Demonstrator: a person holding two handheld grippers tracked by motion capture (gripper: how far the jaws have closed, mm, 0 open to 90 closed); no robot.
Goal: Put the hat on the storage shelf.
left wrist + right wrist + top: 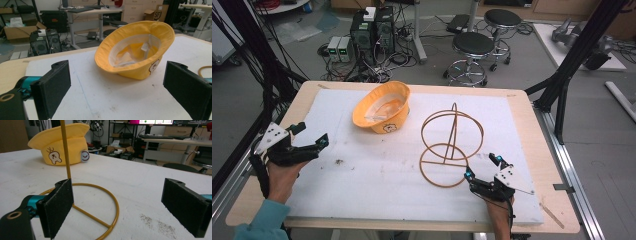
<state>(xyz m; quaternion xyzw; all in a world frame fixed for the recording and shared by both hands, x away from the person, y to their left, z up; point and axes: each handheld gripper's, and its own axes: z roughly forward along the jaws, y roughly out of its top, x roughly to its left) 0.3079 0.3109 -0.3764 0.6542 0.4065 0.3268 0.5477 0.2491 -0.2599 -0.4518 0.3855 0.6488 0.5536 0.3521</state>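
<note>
Hovering with jaws wide apart, the left gripper (pixel 309 134) faces the yellow hat (pixel 135 50) — it lies crown-down, opening up, on the white mat (pixel 377 185). The right gripper (pixel 483 166), jaws likewise spread, sits just beside the wire stand's (pixel 451 145) base ring — hat well beyond.
</note>
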